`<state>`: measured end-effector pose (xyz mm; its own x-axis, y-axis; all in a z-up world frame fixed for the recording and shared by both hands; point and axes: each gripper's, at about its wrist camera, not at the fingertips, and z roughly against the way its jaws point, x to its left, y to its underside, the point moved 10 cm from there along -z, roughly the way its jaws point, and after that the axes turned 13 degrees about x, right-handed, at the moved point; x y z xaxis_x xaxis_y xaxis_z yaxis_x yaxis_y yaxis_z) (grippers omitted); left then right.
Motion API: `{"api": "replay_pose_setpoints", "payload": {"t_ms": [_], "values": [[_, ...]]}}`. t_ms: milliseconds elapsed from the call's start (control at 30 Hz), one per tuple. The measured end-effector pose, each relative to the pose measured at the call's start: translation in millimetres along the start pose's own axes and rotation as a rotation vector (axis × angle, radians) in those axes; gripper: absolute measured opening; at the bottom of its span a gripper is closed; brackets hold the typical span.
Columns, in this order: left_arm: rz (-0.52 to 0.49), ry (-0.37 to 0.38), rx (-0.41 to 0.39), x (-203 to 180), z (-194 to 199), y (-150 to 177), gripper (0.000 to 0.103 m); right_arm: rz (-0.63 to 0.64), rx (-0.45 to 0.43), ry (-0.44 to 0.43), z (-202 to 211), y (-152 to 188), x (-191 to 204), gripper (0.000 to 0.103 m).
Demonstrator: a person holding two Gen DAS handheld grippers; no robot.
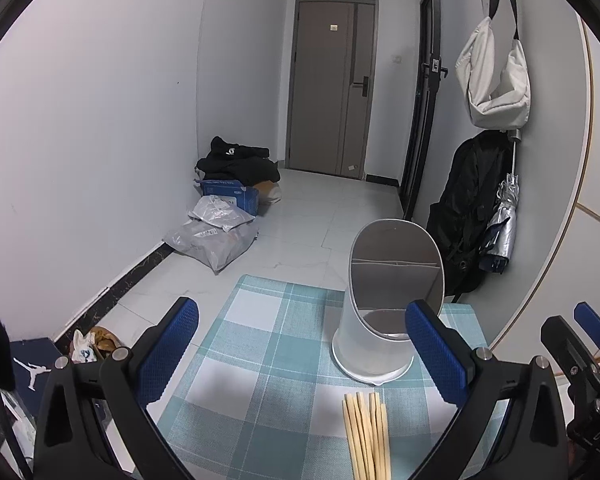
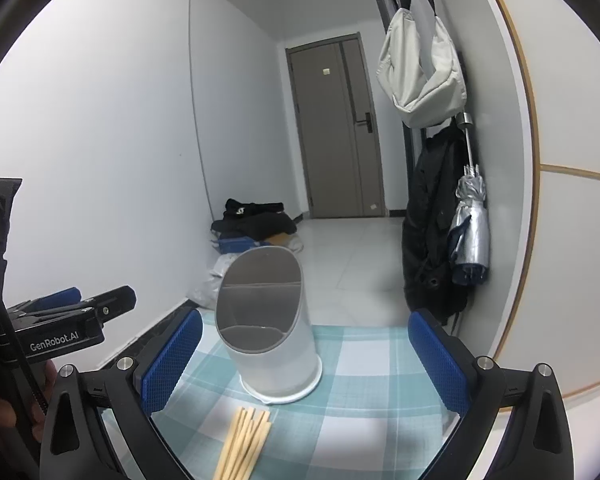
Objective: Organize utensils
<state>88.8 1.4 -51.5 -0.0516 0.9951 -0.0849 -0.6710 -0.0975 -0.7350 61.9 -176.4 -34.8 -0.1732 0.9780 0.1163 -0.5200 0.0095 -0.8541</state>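
The chopsticks (image 1: 366, 436) lie on the bench (image 1: 260, 320) between the left gripper's (image 1: 302, 350) wide-open, empty jaws. The right gripper (image 2: 306, 358), also wide open and empty, hovers over them, the holder (image 2: 266, 324) just beyond.

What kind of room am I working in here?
Likely a home entryway or hallway: a front door with a lock at the far end, a bag and umbrella hanging on the wall, parcels on the tiled floor.

"GenRobot.AI" stands in white on the left tongs (image 2: 66, 300) body.
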Motion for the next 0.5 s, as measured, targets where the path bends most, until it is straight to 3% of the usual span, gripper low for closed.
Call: {"api": "replay_pose_setpoints", "payload": {"t_ms": [500], "values": [[-0.007, -0.007, -0.008, 0.2, 1.7, -0.7, 0.102, -0.006, -0.007, -0.003, 3.1, 0.4, -2.5, 0.103]]}}
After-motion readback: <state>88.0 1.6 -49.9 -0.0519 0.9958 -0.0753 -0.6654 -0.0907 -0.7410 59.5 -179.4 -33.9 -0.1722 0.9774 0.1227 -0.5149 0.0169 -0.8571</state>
